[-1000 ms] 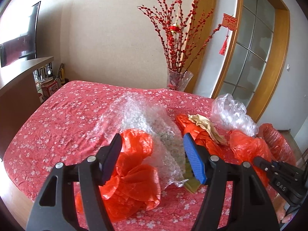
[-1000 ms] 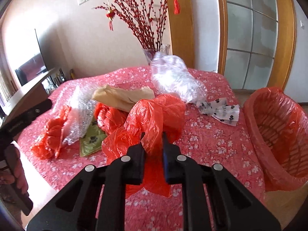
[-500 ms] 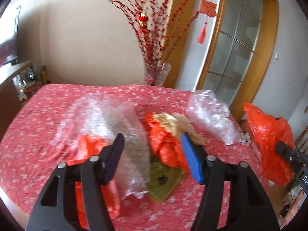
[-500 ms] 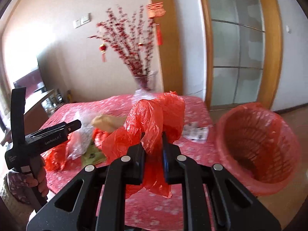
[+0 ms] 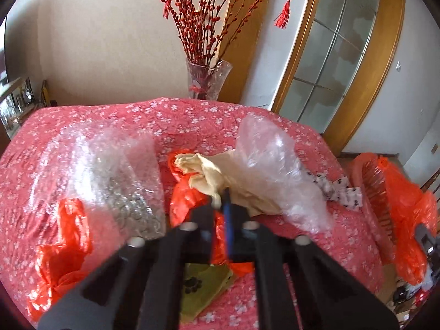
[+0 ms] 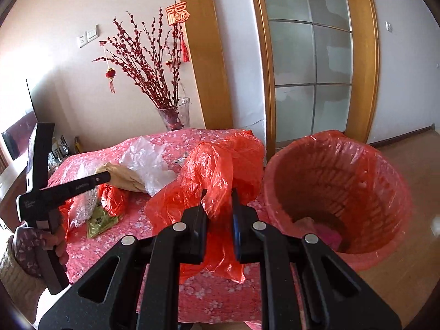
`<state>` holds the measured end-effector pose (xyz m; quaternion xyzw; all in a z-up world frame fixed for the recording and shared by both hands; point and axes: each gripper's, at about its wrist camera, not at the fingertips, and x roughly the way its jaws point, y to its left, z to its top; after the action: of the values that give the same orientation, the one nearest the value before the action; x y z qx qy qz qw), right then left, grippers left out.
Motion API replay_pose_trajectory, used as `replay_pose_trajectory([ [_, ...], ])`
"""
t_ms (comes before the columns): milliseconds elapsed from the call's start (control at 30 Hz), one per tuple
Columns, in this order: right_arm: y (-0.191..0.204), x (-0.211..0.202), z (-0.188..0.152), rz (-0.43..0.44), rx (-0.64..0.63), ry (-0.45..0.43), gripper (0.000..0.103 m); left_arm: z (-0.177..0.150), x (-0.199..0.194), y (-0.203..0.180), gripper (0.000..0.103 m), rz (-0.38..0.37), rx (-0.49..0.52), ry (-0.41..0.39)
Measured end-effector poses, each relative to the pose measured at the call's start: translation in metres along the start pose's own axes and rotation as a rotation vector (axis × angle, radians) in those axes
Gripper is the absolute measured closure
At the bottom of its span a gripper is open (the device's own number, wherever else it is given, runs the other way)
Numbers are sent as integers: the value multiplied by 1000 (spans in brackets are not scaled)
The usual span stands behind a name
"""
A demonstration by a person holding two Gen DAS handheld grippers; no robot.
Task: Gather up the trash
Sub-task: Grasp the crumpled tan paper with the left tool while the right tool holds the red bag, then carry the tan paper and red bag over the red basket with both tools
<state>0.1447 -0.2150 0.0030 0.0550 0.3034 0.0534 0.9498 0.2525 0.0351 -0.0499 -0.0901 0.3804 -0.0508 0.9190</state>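
My left gripper is shut on the crumpled beige paper, which lies over an orange bag mid-table. My right gripper is shut on an orange plastic bag and holds it above the table edge, left of the red-lined trash basket. The left gripper also shows in the right wrist view, touching the beige paper.
On the pink floral tablecloth lie bubble wrap, a clear plastic bag, another orange bag, a green packet and a paw-print wrapper. A glass vase with red branches stands at the far edge.
My left gripper moved forward and right and closed on the beige paper. My right gripper carried the orange bag rightward, closer to the trash basket.
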Motion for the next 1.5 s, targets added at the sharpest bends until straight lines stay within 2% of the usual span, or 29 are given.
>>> replay_pose_trajectory([
  [200, -7, -2, 2, -8, 12, -9, 88, 10, -24, -3, 101, -70, 8, -69],
  [467, -11, -9, 10, -10, 16, -39, 88, 28, -65, -4, 101, -112, 15, -143],
  [833, -30, -19, 16, -44, 39, -66, 88, 42, -103, -38, 101, -223, 57, -214],
  [1100, -55, -27, 18, -101, 72, -80, 88, 43, -110, -83, 101, -318, 106, -206],
  [1267, -77, -33, 18, -145, 90, -84, 88, 35, -98, -123, 101, -399, 137, -167],
  [1500, -108, -42, 16, -197, 133, -94, 88, 26, -77, -172, 101, -474, 171, -117],
])
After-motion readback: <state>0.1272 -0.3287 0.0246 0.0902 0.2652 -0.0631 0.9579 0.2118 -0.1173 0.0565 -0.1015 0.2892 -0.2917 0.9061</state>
